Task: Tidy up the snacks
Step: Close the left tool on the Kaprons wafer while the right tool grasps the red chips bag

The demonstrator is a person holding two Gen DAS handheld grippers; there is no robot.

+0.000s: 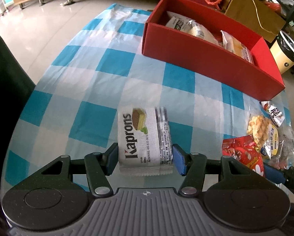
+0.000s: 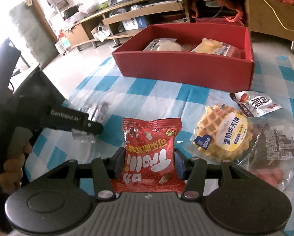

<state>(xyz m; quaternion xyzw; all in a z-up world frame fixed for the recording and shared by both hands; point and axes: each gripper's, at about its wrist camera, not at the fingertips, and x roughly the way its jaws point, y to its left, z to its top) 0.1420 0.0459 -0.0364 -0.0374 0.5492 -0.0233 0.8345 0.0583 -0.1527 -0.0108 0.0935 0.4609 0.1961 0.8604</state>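
My left gripper [image 1: 145,157] is shut on a white Kaprons wafer pack [image 1: 144,139], held over the blue-checked tablecloth [image 1: 88,82]. My right gripper [image 2: 148,163] is shut on a red candy packet [image 2: 149,153]. The red box [image 1: 205,59] stands at the far right of the cloth and holds several pale wrapped snacks [image 1: 201,31]; it also shows in the right wrist view [image 2: 184,66]. A waffle pack [image 2: 224,135], a small dark-and-white packet [image 2: 255,104] and a clear-wrapped snack [image 2: 280,143] lie to the right of the red packet.
The left gripper's body [image 2: 74,122] shows at the left in the right wrist view. Beyond the table are a tiled floor [image 1: 38,29], low wooden shelves [image 2: 127,17] and a cardboard box [image 1: 253,13]. A dark chair [image 1: 7,82] stands at the table's left edge.
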